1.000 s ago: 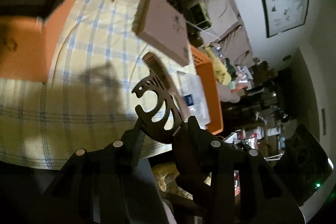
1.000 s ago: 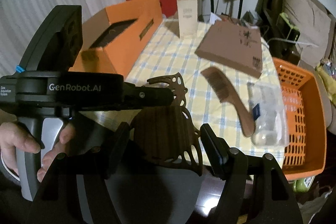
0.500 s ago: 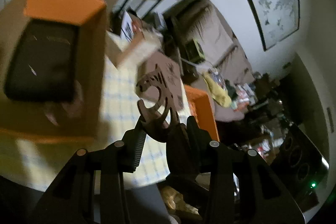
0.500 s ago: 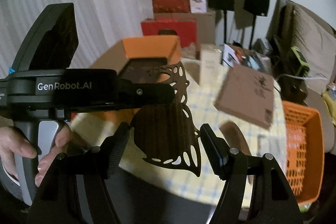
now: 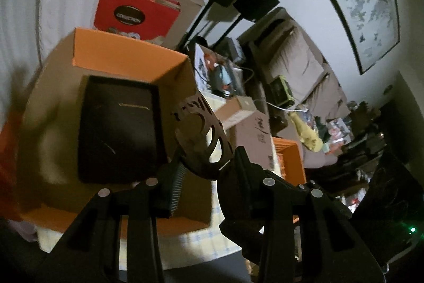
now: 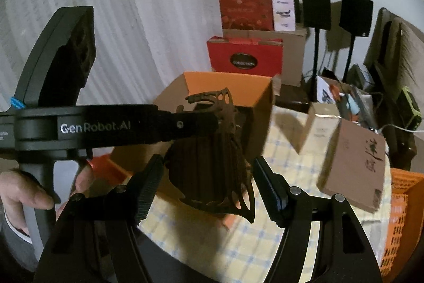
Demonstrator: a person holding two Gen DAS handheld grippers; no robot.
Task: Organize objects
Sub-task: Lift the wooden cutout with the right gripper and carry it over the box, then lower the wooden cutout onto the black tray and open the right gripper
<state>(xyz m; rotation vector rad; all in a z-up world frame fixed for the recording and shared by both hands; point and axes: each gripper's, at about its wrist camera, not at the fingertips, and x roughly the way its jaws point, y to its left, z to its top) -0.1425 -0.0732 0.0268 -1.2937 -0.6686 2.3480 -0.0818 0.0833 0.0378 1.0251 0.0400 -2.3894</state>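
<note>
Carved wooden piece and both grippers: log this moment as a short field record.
held item: dark carved wooden piece with cut-out edges
left gripper: clamped on one end of the piece
right gripper: fingers either side of the piece, contact unclear
ahead: orange box, open, with a black insert
surface: yellow checked tablecloth
far right: orange basket

Comb (image 6: 212, 163) top was hidden behind left gripper (image 6: 196, 121); basket (image 6: 402, 216) cut off at 4 o'clock; box (image 5: 39, 110) blurred at 9.
</note>
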